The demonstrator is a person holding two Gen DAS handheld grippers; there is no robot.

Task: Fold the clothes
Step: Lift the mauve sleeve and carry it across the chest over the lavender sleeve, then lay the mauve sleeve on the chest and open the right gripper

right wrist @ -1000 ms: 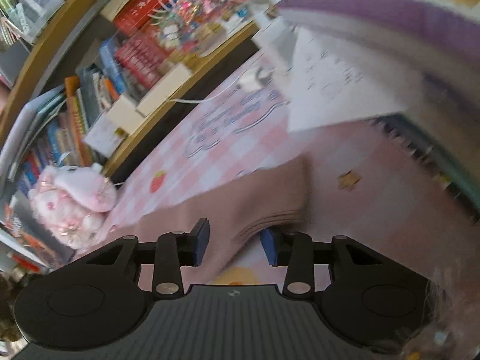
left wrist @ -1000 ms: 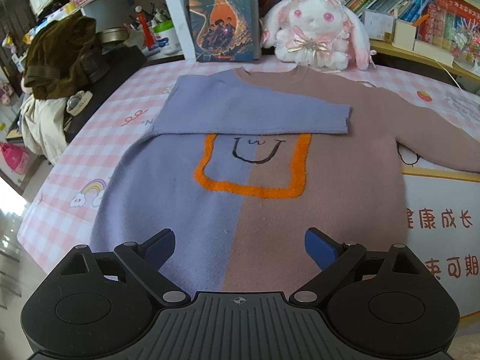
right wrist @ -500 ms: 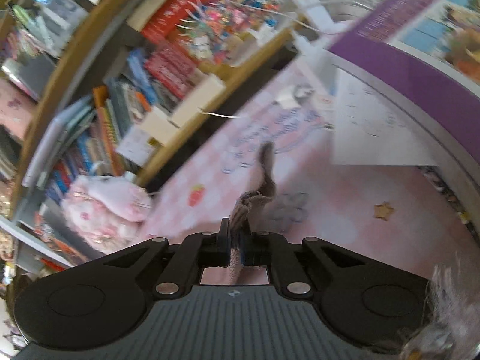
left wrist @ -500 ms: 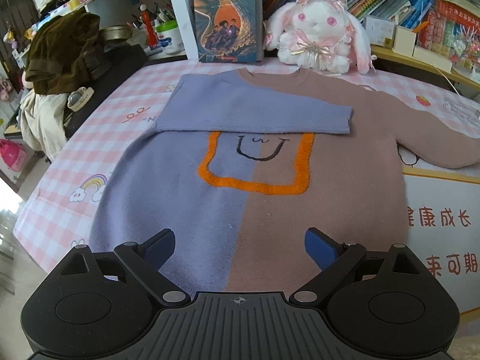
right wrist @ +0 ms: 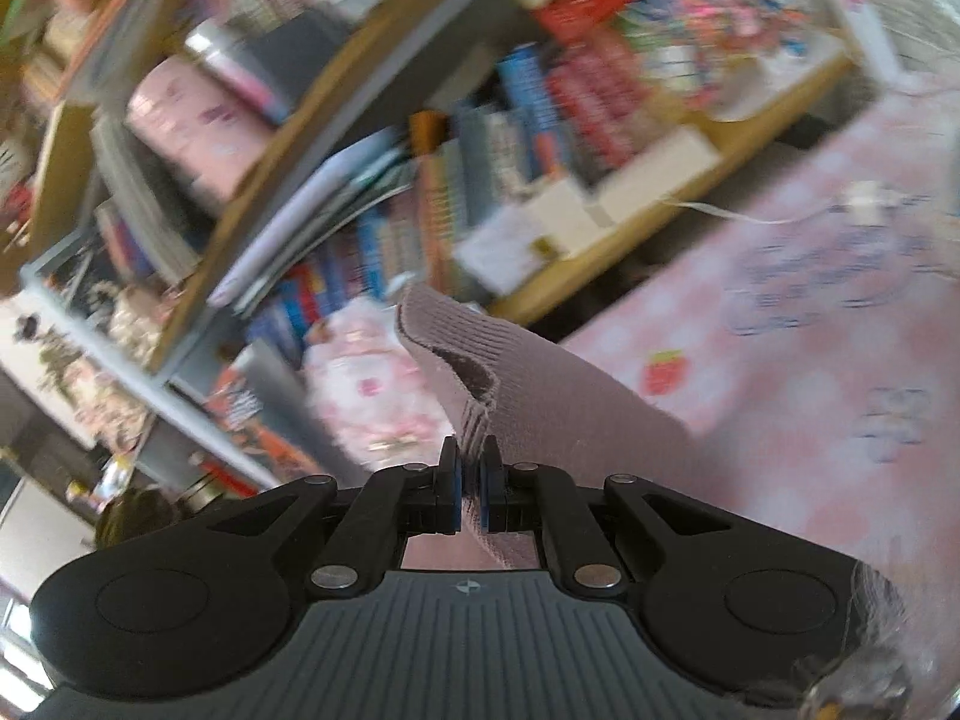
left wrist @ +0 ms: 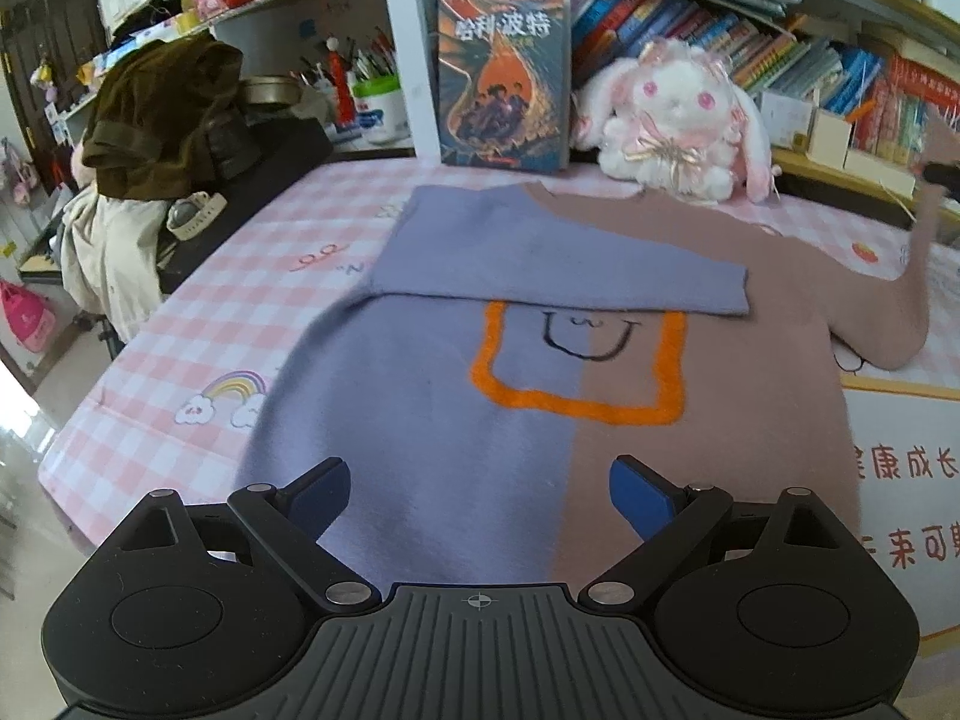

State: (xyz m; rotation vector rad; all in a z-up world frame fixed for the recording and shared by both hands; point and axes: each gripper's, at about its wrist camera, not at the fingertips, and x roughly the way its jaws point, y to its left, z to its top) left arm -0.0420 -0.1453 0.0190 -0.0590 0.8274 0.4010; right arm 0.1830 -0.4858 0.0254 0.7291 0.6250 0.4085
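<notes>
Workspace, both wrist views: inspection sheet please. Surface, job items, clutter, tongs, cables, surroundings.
Surface: pink-checked tablecloth with rainbow print.
Job's things: sweater, half purple and half brown, lies flat; purple sleeve folded across the chest; brown sleeve raised off the table.
Clutter: plush rabbit and upright book behind the collar; printed poster at the sweater's right side.
Tongs: left tongs open, over the hem, holding nothing; right tongs shut on the brown sleeve's cuff.
Cables: thin white cord near the shelf.
Surroundings: bookshelves; dark garments heaped on a chair.
</notes>
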